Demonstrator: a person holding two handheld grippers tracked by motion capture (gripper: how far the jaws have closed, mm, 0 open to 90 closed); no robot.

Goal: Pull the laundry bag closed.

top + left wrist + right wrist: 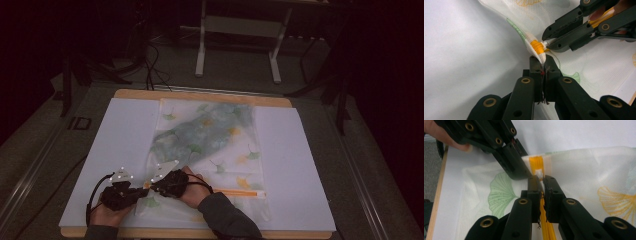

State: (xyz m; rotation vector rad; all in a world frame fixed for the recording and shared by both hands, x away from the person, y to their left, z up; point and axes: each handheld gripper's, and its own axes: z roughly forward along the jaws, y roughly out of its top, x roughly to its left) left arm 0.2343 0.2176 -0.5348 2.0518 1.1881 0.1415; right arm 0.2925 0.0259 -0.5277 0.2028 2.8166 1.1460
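Mesh bag point(210, 145) w/ ginkgo-leaf print is laid flat on white sheet point(125, 140) covering the surface point(200, 95); orange zipper point(242, 192) runs along the bag's near edge.

Left hand-held gripper point(131, 192): seen at near-left corner of bag. In left gripper view point(543, 65) jaws are fully closed on a pinched fold of the bag's fabric just below the zipper end; fabric is lifted into a ridge above the jaws.

Right hand-held gripper point(159, 186): just beside the left one, approx. touching. In right gripper view point(542, 185) jaws are nearly closed, a narrow slit left between them; the white zipper pull point(539, 173) sits at the tips, orange tape passing between the jaws. Left gripper view shows the same tips point(547, 44) pinched on the white pull next to orange slider point(537, 47).

Both hands are at near edge of the surface, high view.
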